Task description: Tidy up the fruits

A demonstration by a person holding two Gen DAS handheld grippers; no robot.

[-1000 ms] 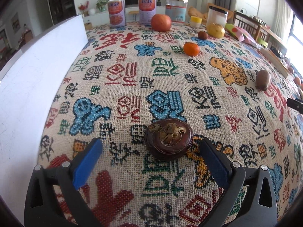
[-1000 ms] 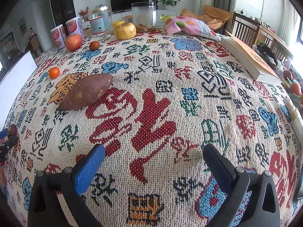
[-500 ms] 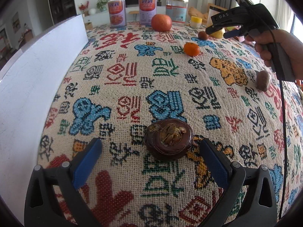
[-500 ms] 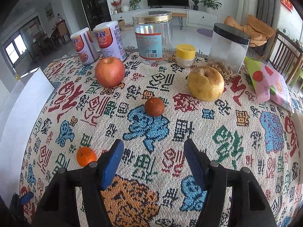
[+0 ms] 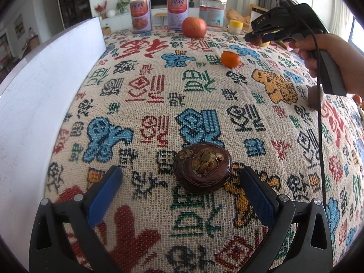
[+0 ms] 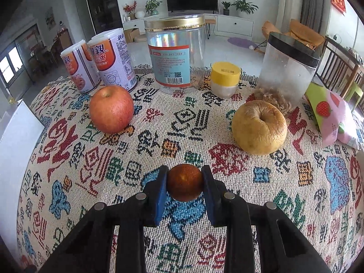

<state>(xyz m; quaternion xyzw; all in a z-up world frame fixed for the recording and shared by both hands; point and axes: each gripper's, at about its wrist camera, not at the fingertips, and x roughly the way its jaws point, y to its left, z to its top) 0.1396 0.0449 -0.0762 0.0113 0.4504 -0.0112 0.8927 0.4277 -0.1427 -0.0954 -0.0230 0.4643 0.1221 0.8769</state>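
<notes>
A table (image 6: 227,182) covered with a woven cloth printed in red, blue and green characters. The right gripper (image 6: 184,183) has its blue fingers (image 6: 160,188) closed on a small dark orange fruit (image 6: 184,182), pressing it from both sides just above the cloth. Beyond it sit a red apple (image 6: 111,109) to the left and a wrinkled yellow apple (image 6: 259,127) to the right. Behind them stand two cans (image 6: 113,63) with Chinese characters on an orange and white label, a clear jar (image 6: 175,52) with a gold lid and a blue label showing the number 400-081-7008 and a barcode, a small jar with a yellow lid (image 6: 225,79), and a clear canister with a black lid (image 6: 286,72).

In the left wrist view, the left gripper (image 5: 179,188) rests low with its fingers spread wide, a dark brown mangosteen (image 5: 202,167) lying on the cloth between them, touching neither. A bright tangerine (image 5: 230,59) sits farther off. A bare hand (image 5: 329,54) holds the right gripper, whose body reads "DAS", at the far right.
</notes>
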